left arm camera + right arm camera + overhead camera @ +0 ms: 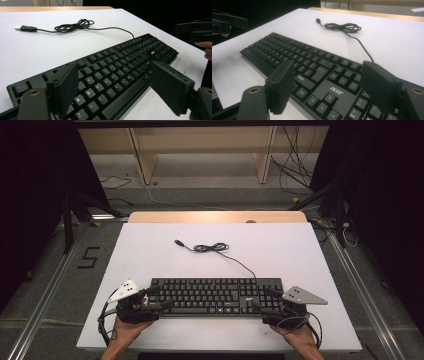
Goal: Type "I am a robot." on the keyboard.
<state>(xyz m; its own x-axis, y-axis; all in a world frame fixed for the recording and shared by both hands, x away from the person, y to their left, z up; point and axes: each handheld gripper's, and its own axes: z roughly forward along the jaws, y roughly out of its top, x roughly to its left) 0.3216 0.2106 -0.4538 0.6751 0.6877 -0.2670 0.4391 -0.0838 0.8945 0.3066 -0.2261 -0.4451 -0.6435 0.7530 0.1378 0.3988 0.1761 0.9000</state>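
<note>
A black keyboard (216,296) with white-lettered keys lies flat near the front edge of the white tabletop (150,255); its thin cable (212,248) trails back in a loose coil to a plug. The left hand-held gripper (156,298) and right hand-held gripper (266,301) stand spread at either end, gripping nothing.

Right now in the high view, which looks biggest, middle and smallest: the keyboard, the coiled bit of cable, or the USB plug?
1. Keyboard, by far the largest.
2. Coiled bit of cable, a small bundle.
3. USB plug, the smallest.
The plug and coil lie farther from the camera, but the gaps are too big for that to change the order.
</note>
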